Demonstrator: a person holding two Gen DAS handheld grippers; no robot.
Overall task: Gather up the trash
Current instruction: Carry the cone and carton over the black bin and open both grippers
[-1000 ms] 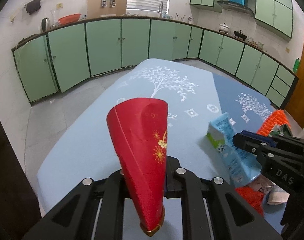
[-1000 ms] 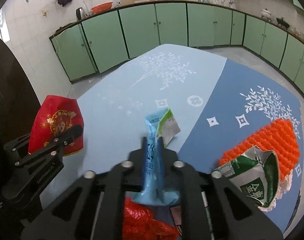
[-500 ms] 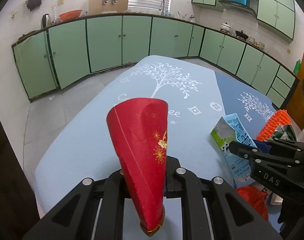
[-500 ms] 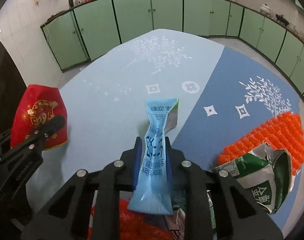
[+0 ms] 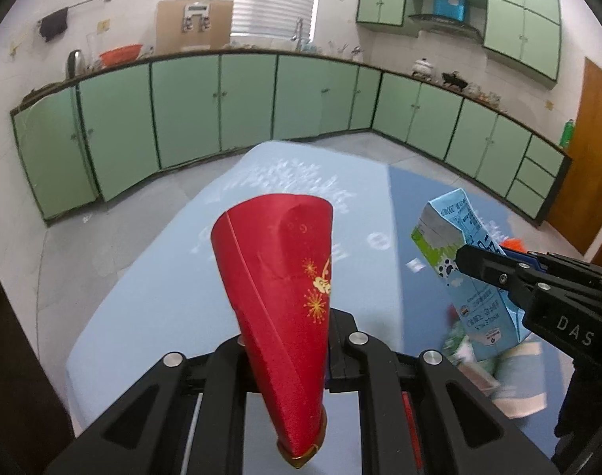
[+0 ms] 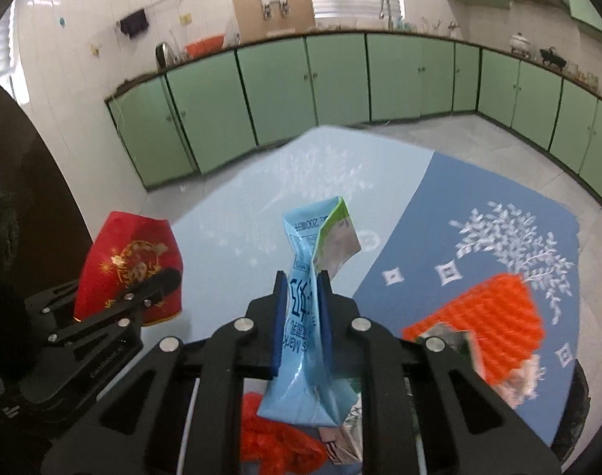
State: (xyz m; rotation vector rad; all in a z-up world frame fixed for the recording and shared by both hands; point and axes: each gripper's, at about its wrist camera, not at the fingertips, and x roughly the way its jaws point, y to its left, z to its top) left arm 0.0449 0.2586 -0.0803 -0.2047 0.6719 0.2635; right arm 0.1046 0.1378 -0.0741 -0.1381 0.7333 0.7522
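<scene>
My left gripper (image 5: 287, 340) is shut on a crushed red paper cup (image 5: 277, 277) with gold print and holds it above the blue table (image 5: 150, 308). The cup also shows in the right wrist view (image 6: 131, 265). My right gripper (image 6: 303, 308) is shut on a flattened light-blue milk carton (image 6: 309, 301) and holds it above the table. That carton shows in the left wrist view (image 5: 463, 261), to the right of the cup.
An orange ridged wrapper (image 6: 495, 316) and a green-and-white carton (image 6: 447, 334) lie on the darker blue part of the table at the right. Red netting (image 6: 273, 439) lies under my right gripper. Green kitchen cabinets (image 5: 222, 107) line the far walls.
Both grippers have risen with their loads. The milk carton has lifted off the table and both views have tilted up toward the cabinets.
</scene>
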